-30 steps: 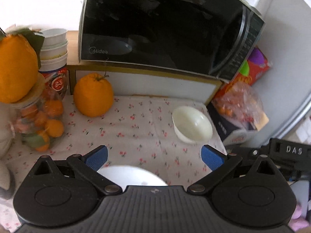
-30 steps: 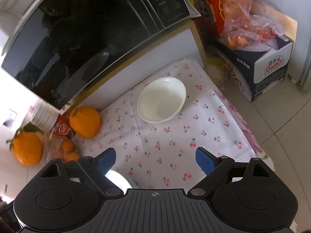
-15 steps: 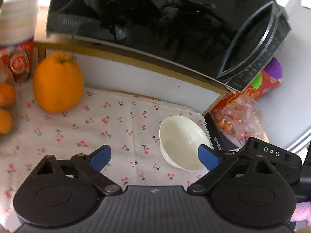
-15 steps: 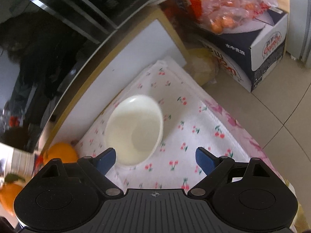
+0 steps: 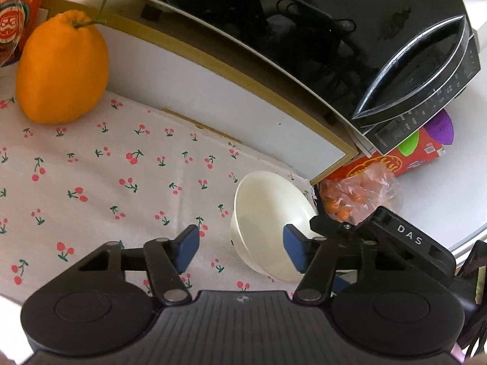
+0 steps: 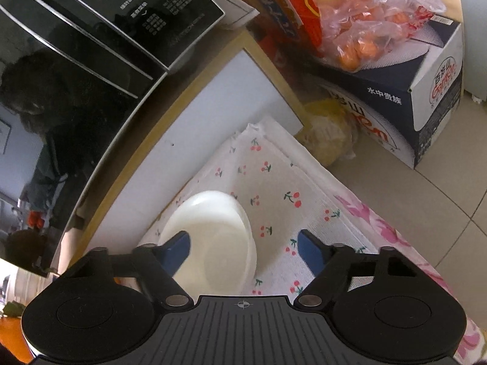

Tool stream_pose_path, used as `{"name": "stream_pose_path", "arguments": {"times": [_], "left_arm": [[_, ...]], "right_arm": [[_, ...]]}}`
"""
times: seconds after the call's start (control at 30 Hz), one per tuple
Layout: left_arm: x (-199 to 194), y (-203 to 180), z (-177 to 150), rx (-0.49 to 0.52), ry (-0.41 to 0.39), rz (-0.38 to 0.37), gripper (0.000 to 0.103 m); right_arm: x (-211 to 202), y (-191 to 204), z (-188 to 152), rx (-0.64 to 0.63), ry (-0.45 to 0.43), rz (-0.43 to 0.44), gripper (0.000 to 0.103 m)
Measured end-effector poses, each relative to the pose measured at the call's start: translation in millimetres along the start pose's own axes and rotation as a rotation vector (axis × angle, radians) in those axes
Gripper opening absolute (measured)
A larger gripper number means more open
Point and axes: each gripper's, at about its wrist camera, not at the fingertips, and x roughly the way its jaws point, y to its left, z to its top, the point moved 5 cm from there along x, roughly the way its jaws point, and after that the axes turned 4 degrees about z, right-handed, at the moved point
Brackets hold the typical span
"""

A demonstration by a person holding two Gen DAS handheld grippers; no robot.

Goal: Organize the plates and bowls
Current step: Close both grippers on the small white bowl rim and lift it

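**Closing in on the white bowl from both sides**

Looking down our left gripper (image 5: 240,251), we have the blue pads spread wide, nothing between them but cherry-print cloth and the near wall of the white bowl (image 5: 271,222). The right-hand pad sits over the bowl's rim on its far side, though we cannot tell whether it touches; the left pad hangs over bare tablecloth (image 5: 91,188). Just beyond that pad we see the black body of the other tool, lettered DAS, pushing in from the right.

Switching to our right gripper (image 6: 243,255), the jaws are parted here too. Its left pad (image 6: 175,254) lies across the bowl (image 6: 213,237), inside the rim as we see it, while the other pad stands over the cloth just beside the bowl. The bowl sits upright on the tablecloth, close to the table's corner and near the white panel under the microwave.

Further out on the left view, a big orange (image 5: 62,70) with a stem rests on the cloth against that panel, well apart from the bowl. Above it all runs the black microwave (image 5: 334,36), its glossy door full of reflections. Past the table's corner we pick out a plastic bag of small oranges (image 6: 362,33) on a dark blue carton (image 6: 411,103), with pale floor tiles (image 6: 426,200) beneath.
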Motion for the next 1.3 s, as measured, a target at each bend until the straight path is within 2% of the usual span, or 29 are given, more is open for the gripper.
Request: {"name": "stream_pose_path", "arguments": {"times": [0.33, 0.4, 0.47, 0.57, 0.87, 1.3], "left_arm": [[9, -3, -6, 0.007, -0.011, -0.030, 0.031], [11, -2, -7, 0.008, -0.008, -0.026, 0.020], [13, 0, -8, 0.005, -0.006, -0.025, 0.013], [13, 1, -8, 0.001, -0.007, -0.032, 0.010], [4, 0, -5, 0.004, -0.017, -0.042, 0.010], [-32, -9, 4, 0.021, -0.045, -0.071, 0.010]], "right_arm": [[6, -5, 0, -0.004, -0.020, -0.005, 0.037], [8, -6, -1, -0.014, -0.019, -0.013, 0.030], [10, -5, -2, -0.032, -0.014, -0.016, 0.020], [12, -3, -5, -0.050, -0.007, -0.011, 0.012], [7, 5, -8, -0.060, -0.014, -0.010, 0.011], [-25, 35, -9, -0.083, -0.051, 0.008, 0.011]]}}
